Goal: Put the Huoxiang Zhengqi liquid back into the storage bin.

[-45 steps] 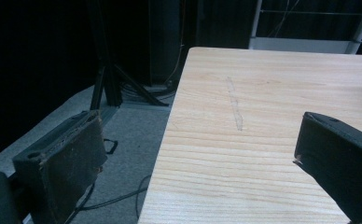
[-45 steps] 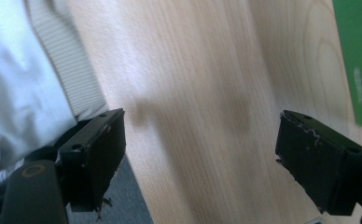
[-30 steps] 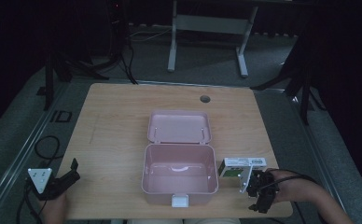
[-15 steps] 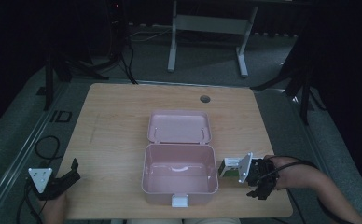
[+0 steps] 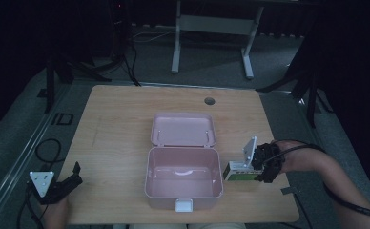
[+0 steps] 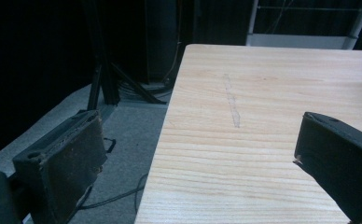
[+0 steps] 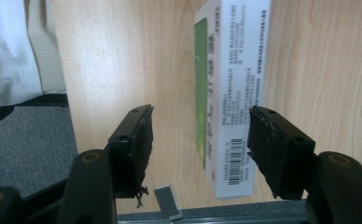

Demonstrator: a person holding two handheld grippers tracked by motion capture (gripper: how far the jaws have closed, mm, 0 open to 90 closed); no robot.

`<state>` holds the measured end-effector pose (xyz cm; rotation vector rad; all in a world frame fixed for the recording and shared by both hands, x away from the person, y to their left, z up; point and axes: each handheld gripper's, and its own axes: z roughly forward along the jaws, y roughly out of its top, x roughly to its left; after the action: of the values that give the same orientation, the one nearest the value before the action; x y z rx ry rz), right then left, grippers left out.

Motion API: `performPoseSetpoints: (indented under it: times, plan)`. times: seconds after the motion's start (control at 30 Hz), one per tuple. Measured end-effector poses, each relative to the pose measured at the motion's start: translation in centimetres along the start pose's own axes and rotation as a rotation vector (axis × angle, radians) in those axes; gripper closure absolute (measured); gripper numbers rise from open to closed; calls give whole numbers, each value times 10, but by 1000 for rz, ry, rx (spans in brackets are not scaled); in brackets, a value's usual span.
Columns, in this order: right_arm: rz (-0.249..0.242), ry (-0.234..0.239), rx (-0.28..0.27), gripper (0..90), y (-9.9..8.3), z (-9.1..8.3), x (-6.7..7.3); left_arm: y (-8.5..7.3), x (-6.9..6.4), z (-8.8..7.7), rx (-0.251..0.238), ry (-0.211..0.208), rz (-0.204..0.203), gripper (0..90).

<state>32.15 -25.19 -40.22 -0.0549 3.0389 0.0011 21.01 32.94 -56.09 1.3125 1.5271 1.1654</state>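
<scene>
An open pink lunch box (image 5: pixel 183 191) sits mid-table, its lid (image 5: pixel 183 130) laid back flat behind it. Just right of it is a white and green carton (image 5: pixel 238 171). My right gripper (image 5: pixel 253 171) reaches over the carton from the right. In the right gripper view, the carton (image 7: pixel 237 93) lies between my right gripper's (image 7: pixel 200 135) jaws, which have just been closing. The right pad is at the carton's edge and bare wood shows between the left pad and the carton. My left gripper (image 5: pixel 76 174) rests open at the table's front left corner, with nothing between its jaws (image 6: pixel 195 144).
The wooden table (image 5: pixel 116 124) has a cable hole (image 5: pixel 210 101) near its back edge. Cables (image 5: pixel 45 148) lie on the floor at the left. A white stand (image 5: pixel 211 24) and dark tripod legs are behind the table. A scrap of tape (image 5: pixel 288 191) is near the front right edge.
My right gripper has lifted and swung over the carton, its grey plate now tipped up. The carton has shifted slightly left toward the pink box. The left gripper has stayed put.
</scene>
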Motion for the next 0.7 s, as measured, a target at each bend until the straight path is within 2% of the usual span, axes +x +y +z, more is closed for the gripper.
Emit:
performPoseSetpoints:
  times: [0.17, 0.3, 0.4, 0.57, 0.7]
  plan:
    - [4, 4, 27, 431, 2, 6, -10, 0, 0, 0, -1, -3, 0, 21]
    - [26, 17, 37, 443, 4, 15, -20, 0, 0, 0, -1, -5, -1, 21]
    - [29, 18, 40, 448, 4, 17, -22, 0, 0, 0, -1, -5, 1, 21]
    - [45, 56, 47, 475, 5, 35, -30, 0, 0, 0, 0, -6, 2, 21]
    - [45, 59, 48, 491, 7, 41, -31, 0, -1, 0, 1, -6, 5, 21]
